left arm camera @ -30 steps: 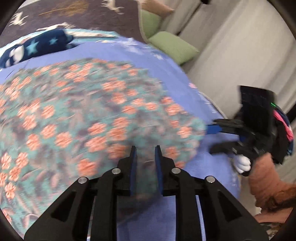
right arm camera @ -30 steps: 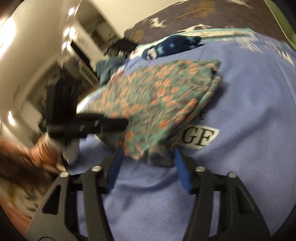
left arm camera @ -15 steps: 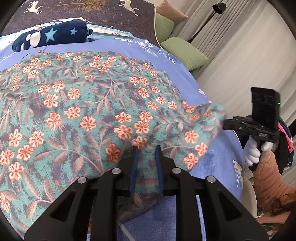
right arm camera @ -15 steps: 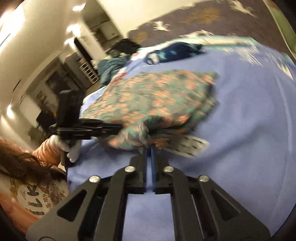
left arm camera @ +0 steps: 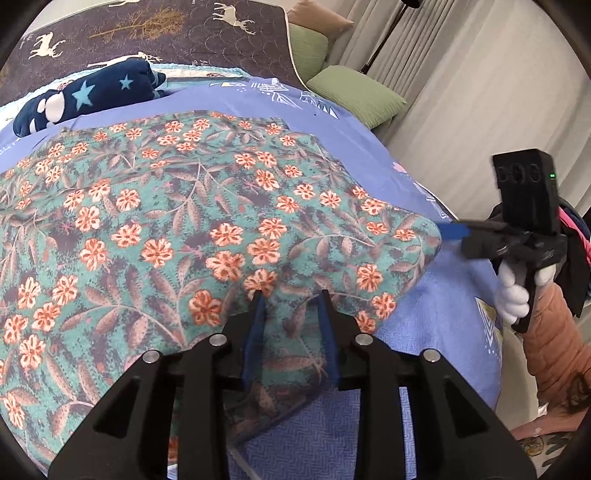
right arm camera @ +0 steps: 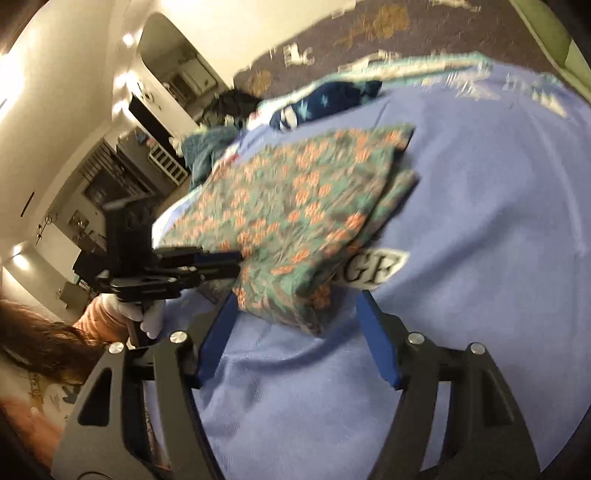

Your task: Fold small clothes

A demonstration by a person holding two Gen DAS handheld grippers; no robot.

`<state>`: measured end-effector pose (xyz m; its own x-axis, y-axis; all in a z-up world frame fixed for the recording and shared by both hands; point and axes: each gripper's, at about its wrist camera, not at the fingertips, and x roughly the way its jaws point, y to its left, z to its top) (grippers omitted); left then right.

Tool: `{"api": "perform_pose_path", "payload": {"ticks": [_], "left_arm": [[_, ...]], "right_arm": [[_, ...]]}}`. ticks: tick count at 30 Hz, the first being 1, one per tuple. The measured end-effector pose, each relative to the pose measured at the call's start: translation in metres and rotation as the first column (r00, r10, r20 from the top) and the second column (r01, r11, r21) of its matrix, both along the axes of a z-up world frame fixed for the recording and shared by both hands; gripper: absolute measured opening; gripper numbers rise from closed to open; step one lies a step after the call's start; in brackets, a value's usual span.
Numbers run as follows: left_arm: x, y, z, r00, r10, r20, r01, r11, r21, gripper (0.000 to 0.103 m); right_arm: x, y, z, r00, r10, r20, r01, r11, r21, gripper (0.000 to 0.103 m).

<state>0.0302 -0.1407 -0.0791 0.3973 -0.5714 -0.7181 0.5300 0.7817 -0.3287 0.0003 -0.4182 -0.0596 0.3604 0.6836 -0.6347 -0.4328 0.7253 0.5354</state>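
Floral garment (left arm camera: 207, 229) folded on blue bedspread (right arm camera: 480, 229); left gripper (left arm camera: 290, 295) and right gripper (right arm camera: 295, 299) both apart.

Cloth (left arm camera: 207, 229): teal ground, orange flowers, brown-grey leaves. Sheet (right arm camera: 480, 229): periwinkle blue with white printed motifs; bundle (left arm camera: 85, 96): navy with light-blue stars. Blanket (left arm camera: 166, 33): dark brown, white deer; pillows (left arm camera: 354, 96): green; gripper pads (left arm camera: 255, 332): blue.
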Motion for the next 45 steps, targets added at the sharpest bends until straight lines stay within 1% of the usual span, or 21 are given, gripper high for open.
{"api": "perform_pose_path", "payload": {"ticks": [1, 2, 3, 5, 6, 8, 10, 13, 16, 19, 22, 23, 24, 25, 27, 29, 31, 32, 36, 41, 45], "left_arm": [[0.0, 0.0, 0.0, 1.0, 0.0, 0.001, 0.0, 1.0, 0.0, 0.031], [0.0, 0.0, 0.0, 1.0, 0.0, 0.001, 0.0, 1.0, 0.002, 0.031], [-0.001, 0.0, 0.001, 1.0, -0.001, 0.003, 0.0, 1.0, 0.005, 0.031], [-0.003, 0.001, 0.001, 1.0, -0.011, 0.009, 0.011, 1.0, 0.0, 0.032], [-0.004, 0.001, 0.001, 1.0, -0.015, 0.009, 0.015, 1.0, -0.007, 0.032], [-0.004, 0.002, 0.001, 1.0, -0.021, 0.002, 0.021, 1.0, -0.011, 0.032], [-0.004, 0.003, 0.0, 1.0, -0.022, 0.0, 0.022, 1.0, -0.016, 0.032], [-0.007, 0.005, 0.0, 1.0, -0.024, 0.004, 0.024, 1.0, -0.011, 0.032], [-0.009, 0.007, 0.002, 1.0, -0.028, 0.007, 0.028, 1.0, -0.008, 0.032], [-0.013, 0.013, 0.004, 1.0, -0.023, 0.011, 0.023, 1.0, -0.015, 0.032], [-0.02, 0.025, 0.002, 1.0, -0.006, 0.002, 0.006, 1.0, -0.019, 0.032], [-0.023, 0.03, 0.003, 1.0, 0.007, 0.006, -0.007, 1.0, -0.01, 0.032], [-0.027, 0.039, 0.003, 0.999, 0.029, 0.014, -0.029, 1.0, 0.002, 0.032], [-0.029, 0.048, 0.005, 0.999, 0.05, 0.02, -0.05, 0.999, 0.007, 0.032], [-0.033, 0.073, 0.007, 0.993, 0.112, 0.026, -0.113, 0.994, 0.009, 0.032], [-0.038, 0.109, 0.011, 0.979, 0.199, 0.034, -0.199, 0.98, -0.001, 0.032], [-0.046, 0.151, 0.015, 0.952, 0.302, 0.046, -0.302, 0.953, -0.017, 0.032], [-0.049, 0.165, 0.017, 0.941, 0.334, 0.051, -0.333, 0.943, -0.023, 0.033], [-0.064, 0.236, 0.023, 0.875, 0.479, 0.068, -0.476, 0.878, -0.05, 0.033], [-0.082, 0.303, 0.021, 0.799, 0.598, 0.069, -0.593, 0.802, -0.077, 0.033], [-0.093, 0.336, 0.013, 0.765, 0.642, 0.049, -0.633, 0.764, -0.124, 0.033]], "right_arm": [[0.005, 0.008, -0.008, 0.999, -0.004, -0.043, 0.003, 1.0, -0.013, 0.007], [0.007, 0.014, -0.011, 0.997, -0.009, -0.082, 0.008, 1.0, -0.017, 0.005], [0.004, 0.017, -0.004, 0.997, -0.037, -0.069, 0.036, 0.999, -0.01, 0.005], [-0.013, 0.015, 0.025, 0.999, 0.009, 0.053, -0.012, 0.999, 0.052, 0.005], [-0.016, 0.012, 0.029, 0.998, 0.015, 0.067, -0.018, 0.999, 0.039, 0.005], [-0.015, 0.011, 0.019, 0.998, -0.014, 0.056, 0.021, 0.992, -0.125, 0.005], [-0.008, 0.01, -0.011, 0.996, -0.068, -0.055, 0.05, 0.958, -0.281, 0.009], [-0.013, 0.002, 0.0, 0.991, -0.127, -0.042, 0.114, 0.967, -0.227, 0.022], [-0.019, 0.01, 0.038, 0.989, -0.128, 0.078, 0.139, 0.976, -0.167, 0.023], [-0.016, 0.033, 0.058, 0.983, -0.097, 0.155, 0.115, 0.987, -0.114, 0.024], [0.0, 0.053, 0.04, 0.986, -0.116, 0.122, 0.135, 0.977, -0.165, 0.026], [0.01, 0.057, 0.024, 0.984, -0.152, 0.087, 0.169, 0.954, -0.247, 0.025], [0.019, 0.057, 0.002, 0.975, -0.211, 0.069, 0.221, 0.9, -0.376, 0.017], [0.021, 0.054, -0.01, 0.971, -0.228, 0.069, 0.236, 0.885, -0.402, 0.017], [0.015, 0.043, -0.007, 0.961, -0.268, 0.072, 0.276, 0.904, -0.327, 0.017], [0.01, 0.043, 0.004, 0.946, -0.314, 0.082, 0.322, 0.878, -0.353, 0.022], [0.001, 0.053, 0.021, 0.933, -0.327, 0.15, 0.359, 0.849, -0.387, 0.023], [-0.004, 0.061, 0.03, 0.934, -0.315, 0.167, 0.355, 0.859, -0.368, 0.023], [-0.021, 0.111, 0.054, 0.945, -0.208, 0.251, 0.29, 0.888, -0.357, 0.04], [-0.037, 0.231, 0.064, 0.945, 0.081, 0.318, 0.059, 0.911, -0.408, 0.042], [-0.049, 0.33, 0.053, 0.869, 0.333, 0.367, -0.109, 0.851, -0.514, 0.05]]}}
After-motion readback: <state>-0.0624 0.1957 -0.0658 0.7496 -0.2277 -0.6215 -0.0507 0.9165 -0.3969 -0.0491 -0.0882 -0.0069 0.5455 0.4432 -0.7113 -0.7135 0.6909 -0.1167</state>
